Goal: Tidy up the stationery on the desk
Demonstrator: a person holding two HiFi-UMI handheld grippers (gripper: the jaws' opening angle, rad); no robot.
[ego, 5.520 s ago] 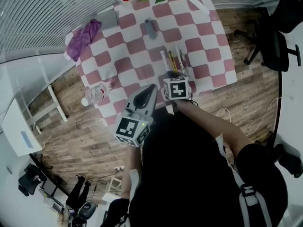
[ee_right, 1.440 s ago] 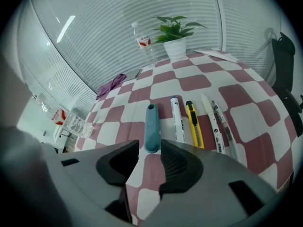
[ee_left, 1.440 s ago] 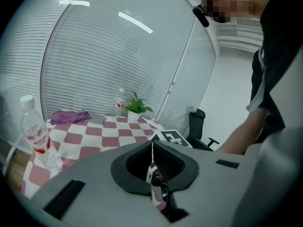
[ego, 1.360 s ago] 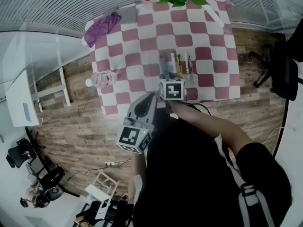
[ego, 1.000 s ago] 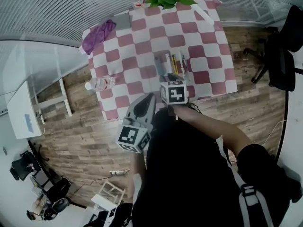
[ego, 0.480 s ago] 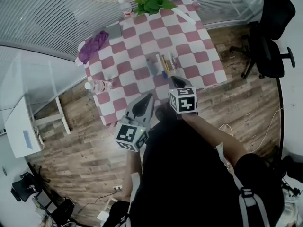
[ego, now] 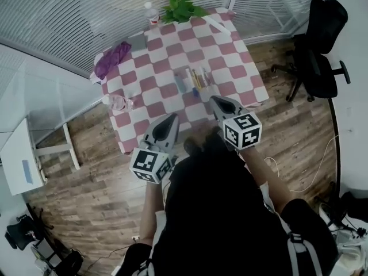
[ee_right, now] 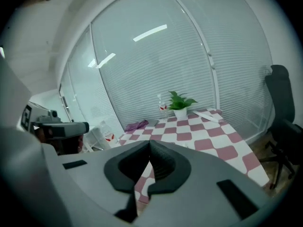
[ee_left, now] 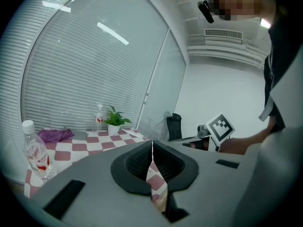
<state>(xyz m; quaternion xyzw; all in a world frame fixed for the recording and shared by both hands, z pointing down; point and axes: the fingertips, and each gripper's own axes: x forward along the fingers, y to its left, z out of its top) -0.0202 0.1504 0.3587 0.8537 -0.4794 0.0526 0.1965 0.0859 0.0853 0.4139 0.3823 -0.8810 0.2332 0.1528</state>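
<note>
Several pens (ego: 198, 78) lie side by side in a row on the pink-and-white checked table (ego: 230, 56), with a grey pen-like case (ego: 180, 83) at the row's left. My right gripper (ego: 217, 100) hangs above the table's near edge, back from the row; its jaws have just been closing and are now shut with nothing between them (ee_right: 149, 144). My left gripper (ego: 172, 119) is held near the table's front left, also shut and empty (ee_left: 152, 145). The left gripper view shows the right gripper's marker cube (ee_left: 220, 127).
A water bottle (ego: 118, 102) lies at the table's left edge. At the back are a purple cloth (ego: 112, 58), a grey pad (ego: 137, 41), an upright bottle (ego: 151, 13), a potted plant (ego: 181, 6) and a white strip (ego: 218, 25). A black office chair (ego: 319, 45) stands right of the table.
My right gripper has lifted off the stationery row and drawn back toward my body. The grey case now lies beside the pens instead of farther up the table. The left gripper rose slightly.
</note>
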